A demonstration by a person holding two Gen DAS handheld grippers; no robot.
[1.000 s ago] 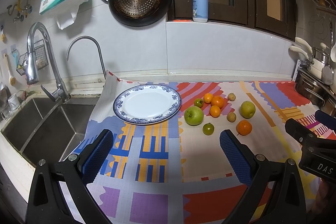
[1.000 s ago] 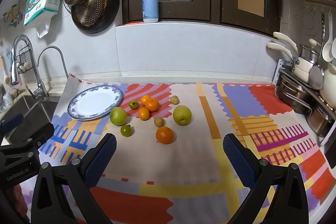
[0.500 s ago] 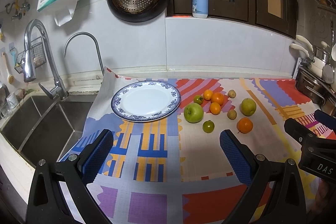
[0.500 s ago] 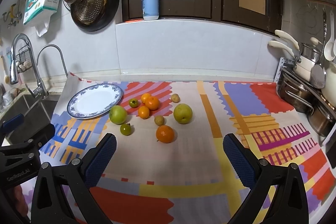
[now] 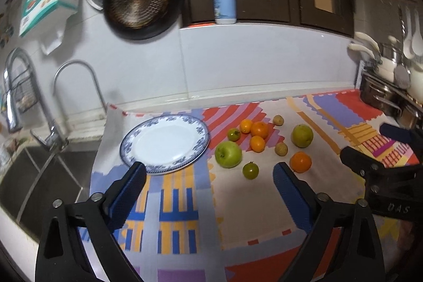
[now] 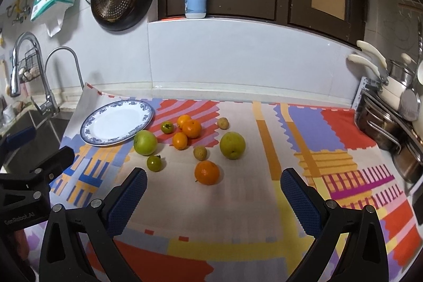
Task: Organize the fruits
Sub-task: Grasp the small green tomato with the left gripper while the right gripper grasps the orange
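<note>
- Left gripper (image 5: 208, 176): jaws spread wide but closing at this moment, nothing between them; it hovers over the patterned mat.
- Right gripper (image 6: 212, 183): jaws spread, empty.
- Fruit lies loose on the multicoloured patterned mat (image 6: 264, 202), just right of the empty blue-rimmed white china plate (image 6: 91, 135): large green apple (image 5: 228, 154), yellow-green pear-like fruit (image 5: 302, 135), round orange mandarin (image 5: 300, 162), small green tomato-like fruit (image 5: 250, 170), smaller citrus and brown longan-like fruits.
- Handling, judged: apple firm, smooth, fairly heavy, prone to roll; take it across its widest girth. Mandarins are softer, so squeeze lightly.
- Plate appears fragile; set fruit down gently.
</note>
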